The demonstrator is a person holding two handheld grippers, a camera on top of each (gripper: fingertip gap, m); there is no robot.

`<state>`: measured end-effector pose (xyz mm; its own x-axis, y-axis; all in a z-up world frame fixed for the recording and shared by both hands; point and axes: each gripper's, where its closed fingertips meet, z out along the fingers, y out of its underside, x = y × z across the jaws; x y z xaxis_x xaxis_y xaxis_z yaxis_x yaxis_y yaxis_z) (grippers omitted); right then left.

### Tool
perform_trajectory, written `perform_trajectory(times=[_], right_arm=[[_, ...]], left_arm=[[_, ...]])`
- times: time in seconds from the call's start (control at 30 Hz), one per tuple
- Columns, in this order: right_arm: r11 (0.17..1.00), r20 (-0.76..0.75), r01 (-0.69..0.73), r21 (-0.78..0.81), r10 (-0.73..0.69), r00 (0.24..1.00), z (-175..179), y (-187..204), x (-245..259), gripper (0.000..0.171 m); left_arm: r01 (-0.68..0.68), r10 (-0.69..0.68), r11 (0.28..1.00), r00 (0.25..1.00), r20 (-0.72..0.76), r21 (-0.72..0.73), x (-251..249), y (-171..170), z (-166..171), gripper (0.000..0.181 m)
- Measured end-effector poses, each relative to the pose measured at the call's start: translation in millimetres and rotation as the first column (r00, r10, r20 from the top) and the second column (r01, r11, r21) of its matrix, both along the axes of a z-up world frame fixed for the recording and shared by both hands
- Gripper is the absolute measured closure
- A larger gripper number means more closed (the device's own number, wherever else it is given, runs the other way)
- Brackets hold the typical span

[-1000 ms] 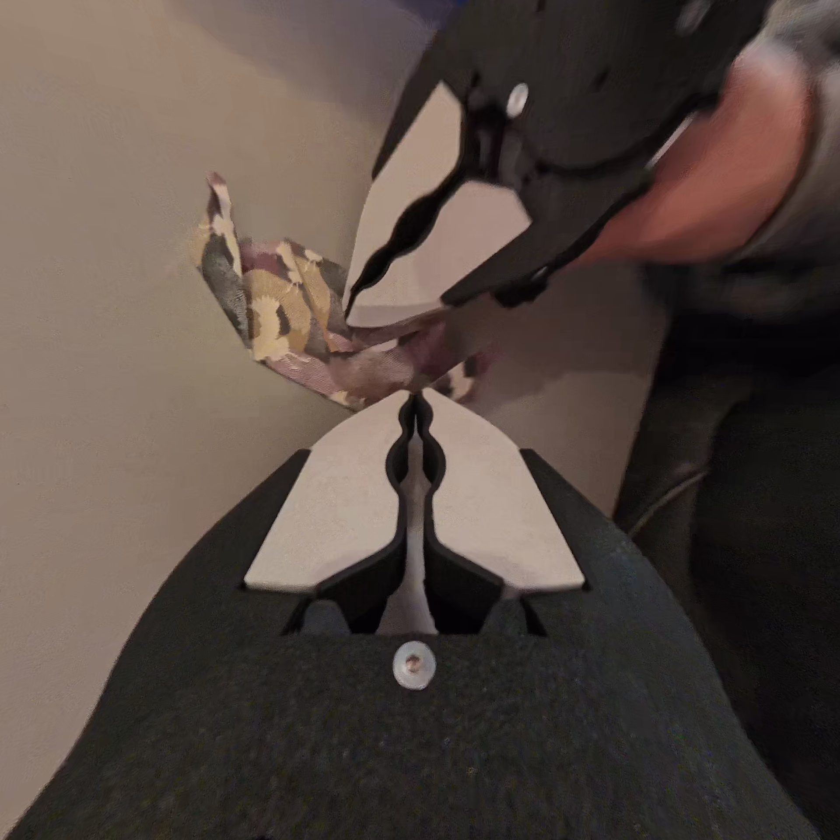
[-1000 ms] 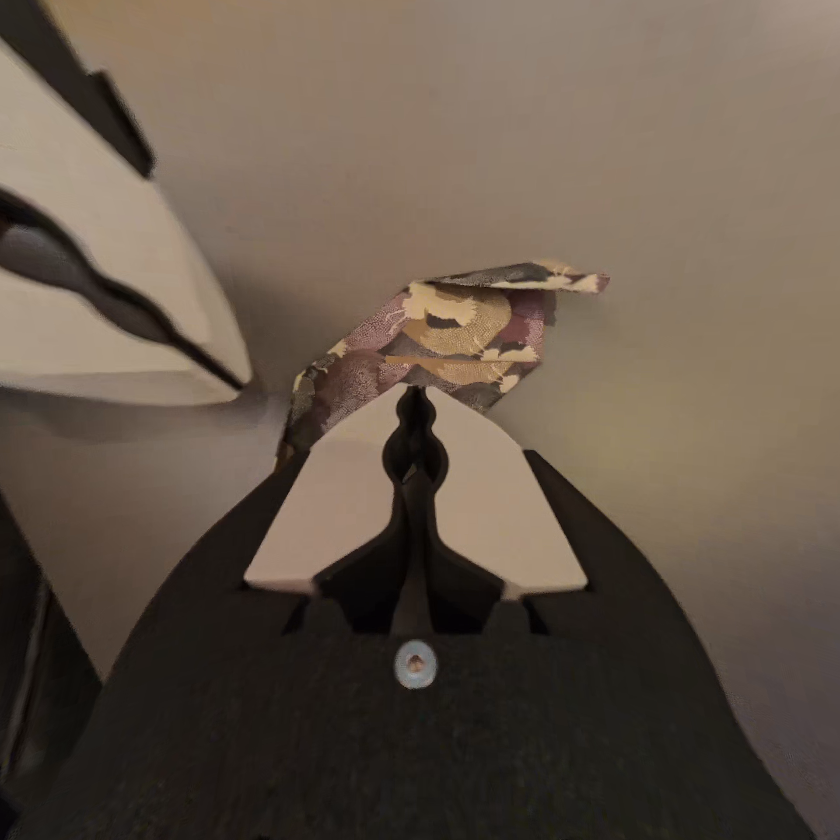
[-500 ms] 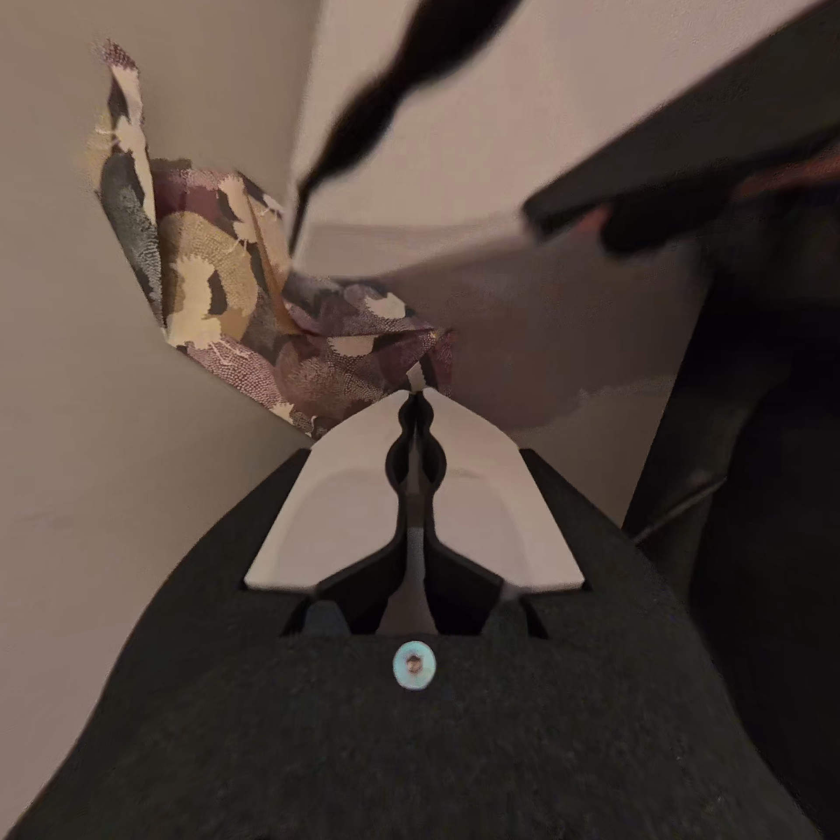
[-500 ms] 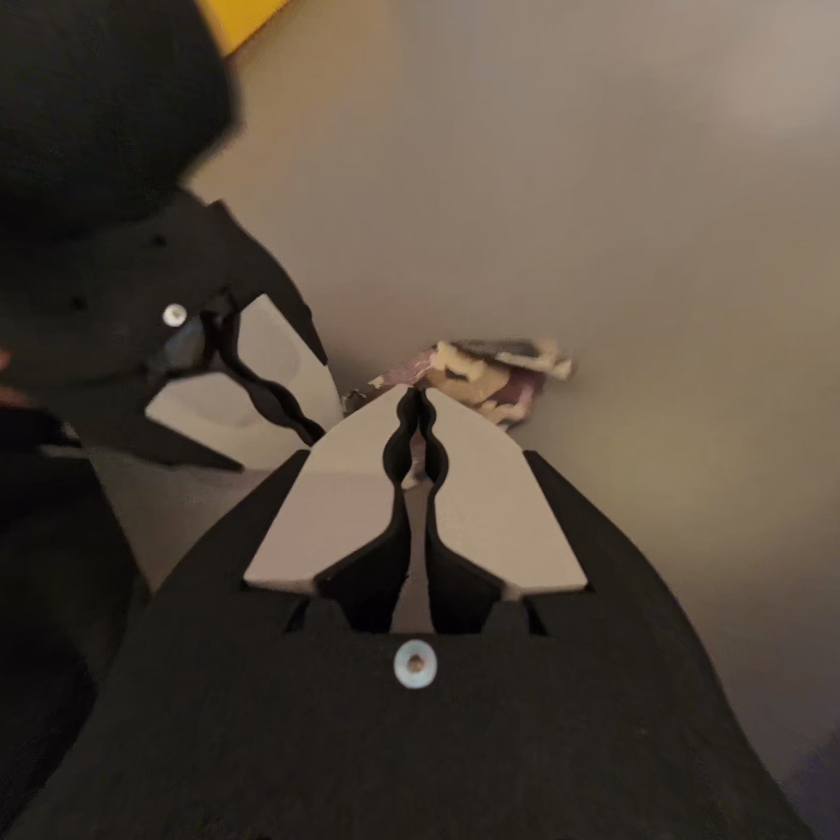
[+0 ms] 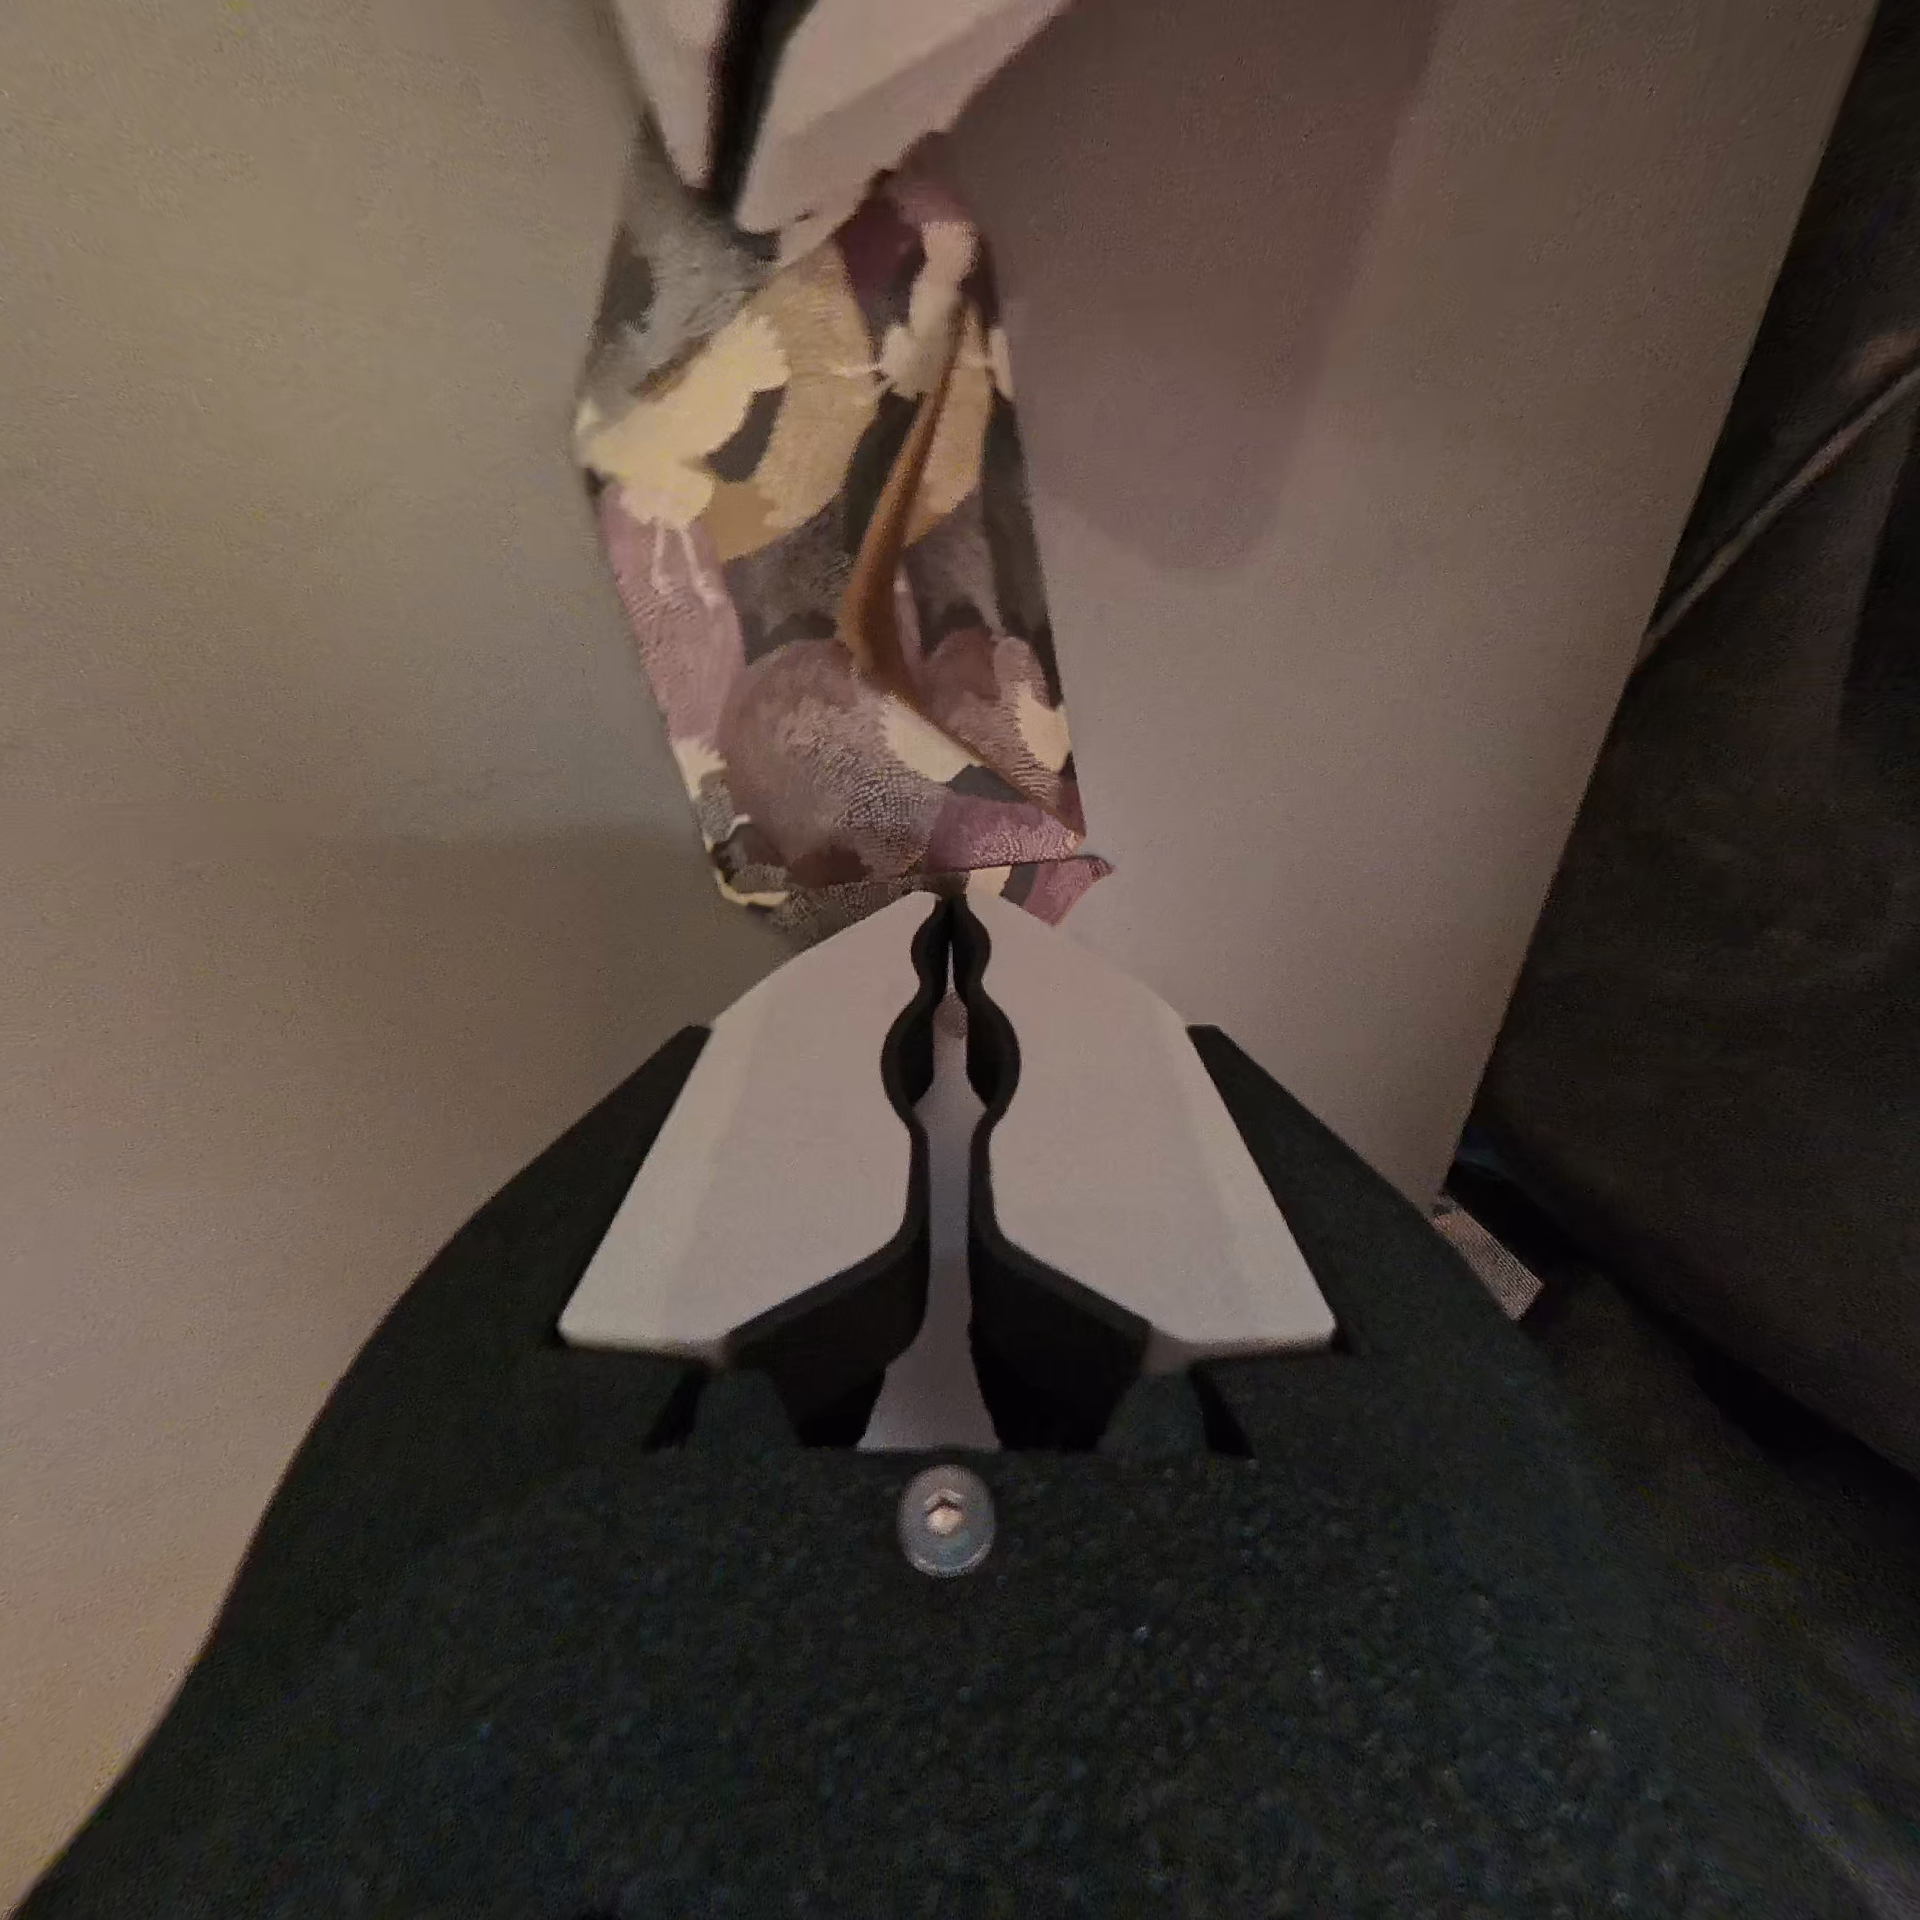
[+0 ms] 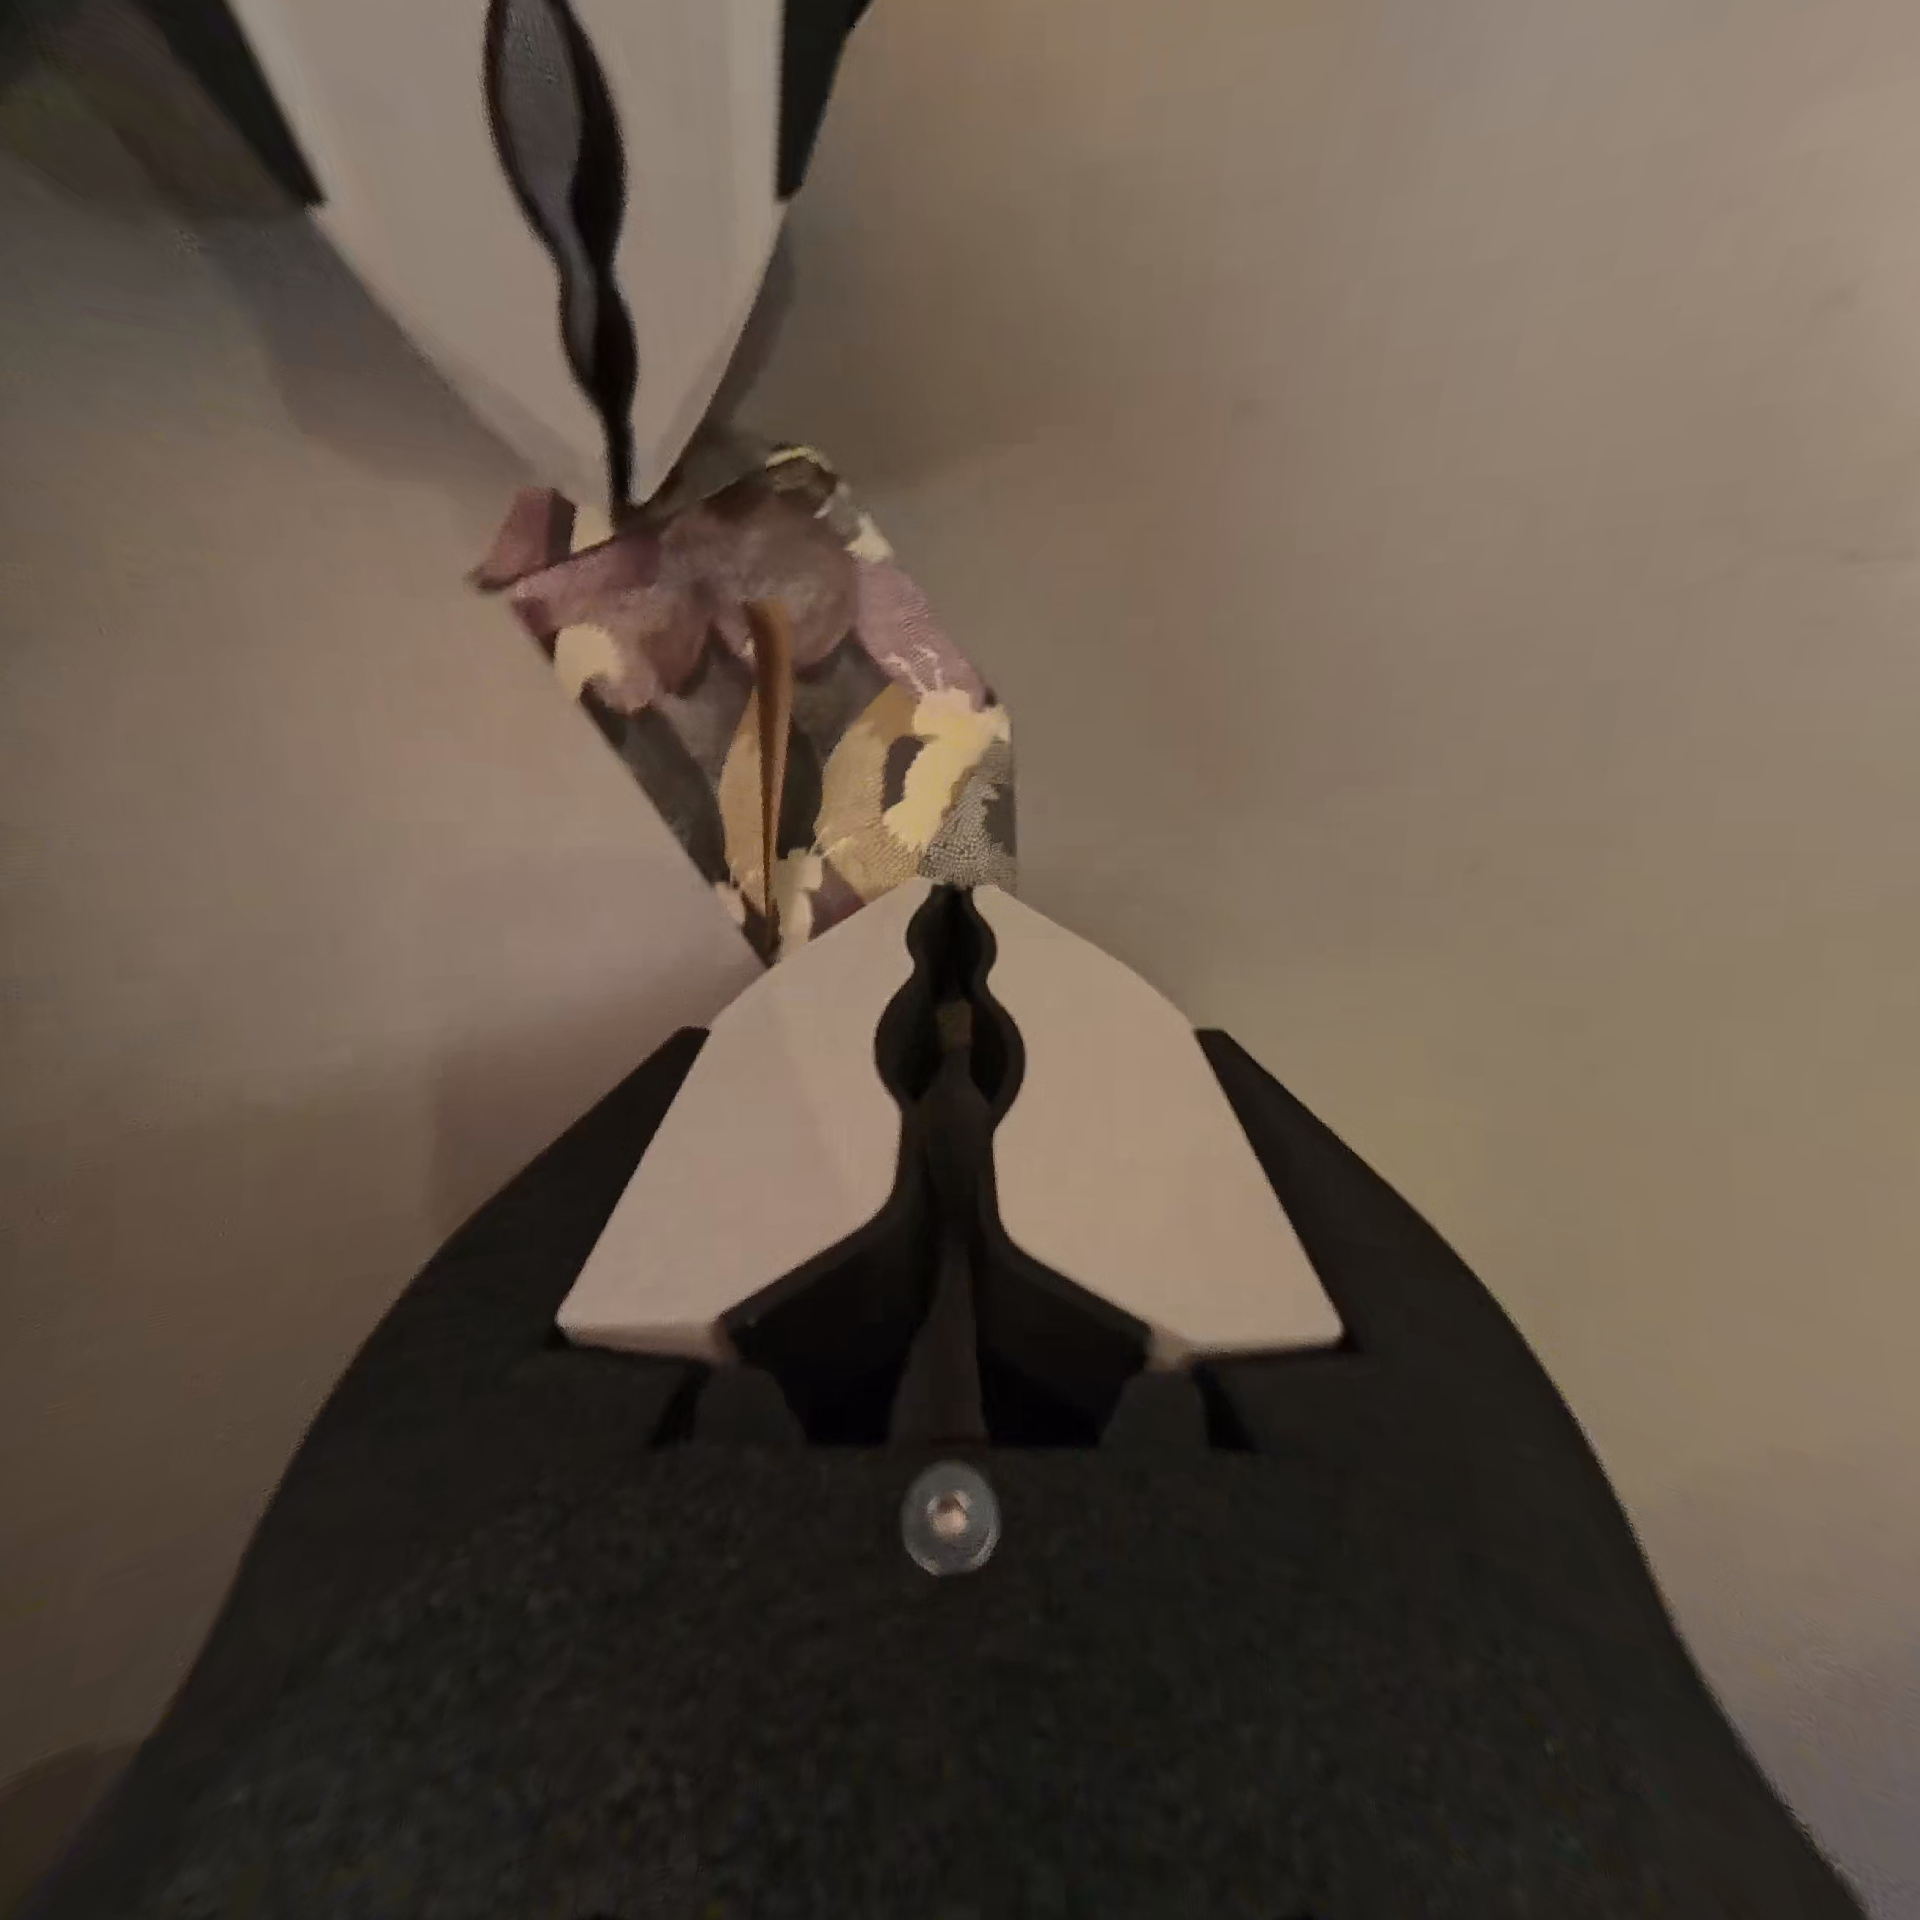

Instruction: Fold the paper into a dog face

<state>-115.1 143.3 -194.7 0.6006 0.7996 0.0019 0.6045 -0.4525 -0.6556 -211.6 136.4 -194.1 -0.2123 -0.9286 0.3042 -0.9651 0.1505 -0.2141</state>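
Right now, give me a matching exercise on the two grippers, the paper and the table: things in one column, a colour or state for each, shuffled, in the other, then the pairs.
Things:
1. left gripper
2. right gripper
3. folded paper
4. table

Descriptions:
A. plain beige surface
B. patterned purple, cream and grey, held stretched between two grips
C. shut on the paper's purple end
D. shut on the paper's grey and cream end

Pairs: 1-C, 2-D, 3-B, 4-A

My two wrist cameras face each other at close range, sharing the folded paper between them.
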Motion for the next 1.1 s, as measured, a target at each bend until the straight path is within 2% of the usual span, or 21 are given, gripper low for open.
perform_trajectory(times=[0.17, 0.4, 0.53, 0.63, 0.9, 1.1], right_arm=[[0.995, 0.050, 0.070, 0.077, -0.074, 0.996, -0.6, -15.3, 5.8, 0.171], [0.974, 0.041, 0.211, 0.086, -0.215, 0.976, -0.7, -28.3, 18.9, 0.171], [0.970, 0.029, 0.226, 0.085, -0.229, 0.973, -0.6, -36.9, 20.7, 0.171], [0.971, 0.005, 0.233, 0.061, -0.233, 0.972, -0.4, -40.0, 20.9, 0.171], [0.973, -0.087, 0.227, -0.036, -0.230, 0.969, 1.4, -49.2, 19.9, 0.171], [0.979, -0.185, 0.197, -0.051, -0.203, 0.962, 11.8, -49.9, 13.3, 0.171]], left_arm=[[-0.049, 0.045, 0.998, 0.997, 0.068, 0.048, 7.4, 1.9, -0.2, 0.181], [-0.205, 0.186, 0.975, 0.965, 0.183, 0.090, 6.0, -7.8, 4.3, 0.180], [-0.264, 0.233, 0.961, 0.935, 0.269, 0.083, 14.9, -21.1, 6.9, 0.178], [-0.280, 0.250, 0.957, 0.929, 0.273, 0.077, 18.6, -29.2, 0.3, 0.176], [-0.300, 0.269, 0.952, 0.915, 0.299, 0.063, 22.9, -40.6, 5.1, 0.176], [-0.319, 0.288, 0.947, 0.892, 0.348, 0.036, 33.5, -43.1, 11.0, 0.173]])
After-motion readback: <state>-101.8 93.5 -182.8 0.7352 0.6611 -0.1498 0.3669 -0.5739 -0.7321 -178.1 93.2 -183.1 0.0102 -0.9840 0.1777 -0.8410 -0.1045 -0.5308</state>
